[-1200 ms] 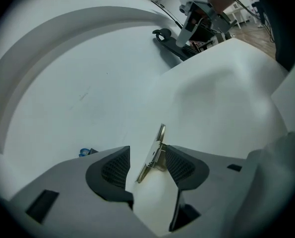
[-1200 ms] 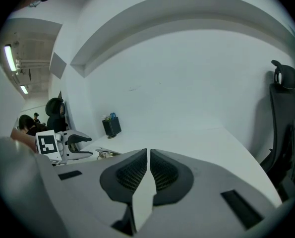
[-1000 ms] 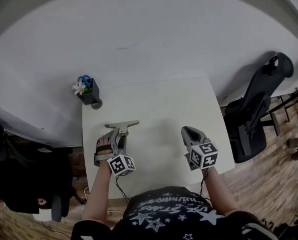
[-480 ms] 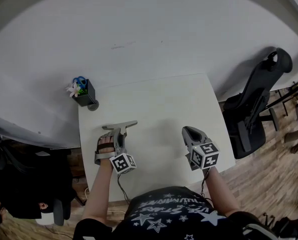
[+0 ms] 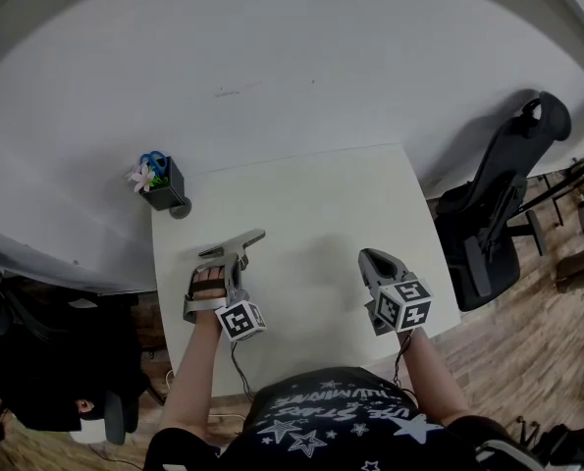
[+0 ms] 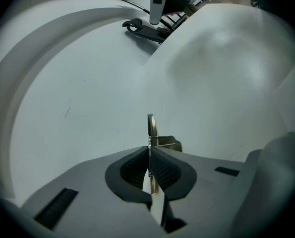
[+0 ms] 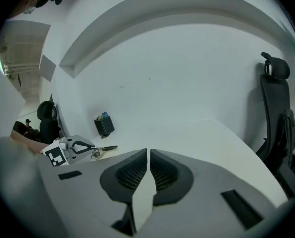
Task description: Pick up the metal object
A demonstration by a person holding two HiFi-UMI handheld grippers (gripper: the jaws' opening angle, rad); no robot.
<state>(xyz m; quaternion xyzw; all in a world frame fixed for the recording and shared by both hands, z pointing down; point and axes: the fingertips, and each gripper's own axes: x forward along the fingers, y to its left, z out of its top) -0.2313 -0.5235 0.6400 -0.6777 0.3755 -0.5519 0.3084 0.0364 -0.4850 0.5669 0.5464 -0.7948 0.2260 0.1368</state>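
Observation:
The metal object is a thin flat T-shaped piece near the left side of the white table. My left gripper is shut on it. In the left gripper view the black pads pinch its thin edge, which sticks up and forward past the fingertips. The right gripper view shows the same piece jutting out of the left gripper. My right gripper hovers over the table's right part. Its jaws are shut with nothing between them.
A black pen holder with blue scissors and a flower stands at the table's far left corner. A black office chair is just off the table's right edge. A white wall runs behind the table.
The left jaws have closed on the metal object. The object has turned slightly, with its right end now angled away. The right gripper has hardly moved.

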